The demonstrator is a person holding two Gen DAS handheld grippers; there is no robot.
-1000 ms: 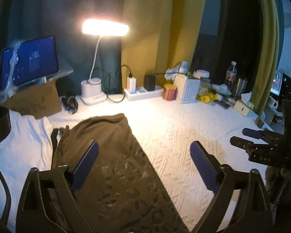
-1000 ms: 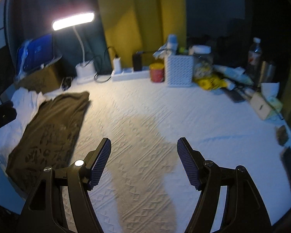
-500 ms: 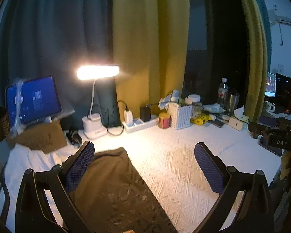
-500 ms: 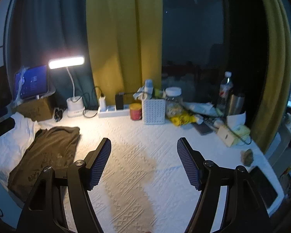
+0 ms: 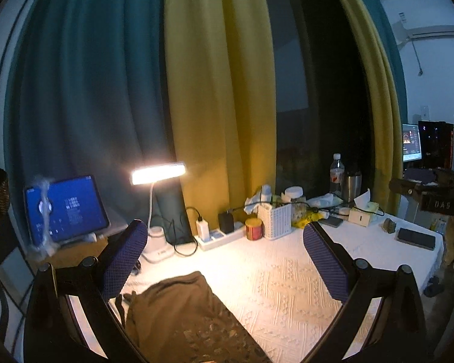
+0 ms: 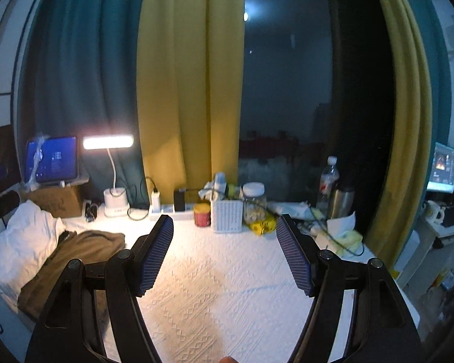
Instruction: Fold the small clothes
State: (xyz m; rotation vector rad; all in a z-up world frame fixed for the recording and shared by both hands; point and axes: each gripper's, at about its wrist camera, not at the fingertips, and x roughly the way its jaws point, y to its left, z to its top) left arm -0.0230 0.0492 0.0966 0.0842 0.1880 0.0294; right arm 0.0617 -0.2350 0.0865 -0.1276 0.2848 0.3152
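The olive garment (image 5: 178,314) lies flat on the white textured cloth (image 5: 281,284) of the table, its near end cut off by the lower frame edge in the left wrist view and partly hidden behind a finger in the right wrist view; its dark print is hard to make out. A white garment (image 6: 21,242) lies bunched just beside it. The left gripper (image 5: 224,260) is raised above the olive garment, fingers spread wide, holding nothing. The right gripper (image 6: 224,254) is raised over bare cloth, likewise spread and empty, pointing toward the curtains (image 6: 190,84).
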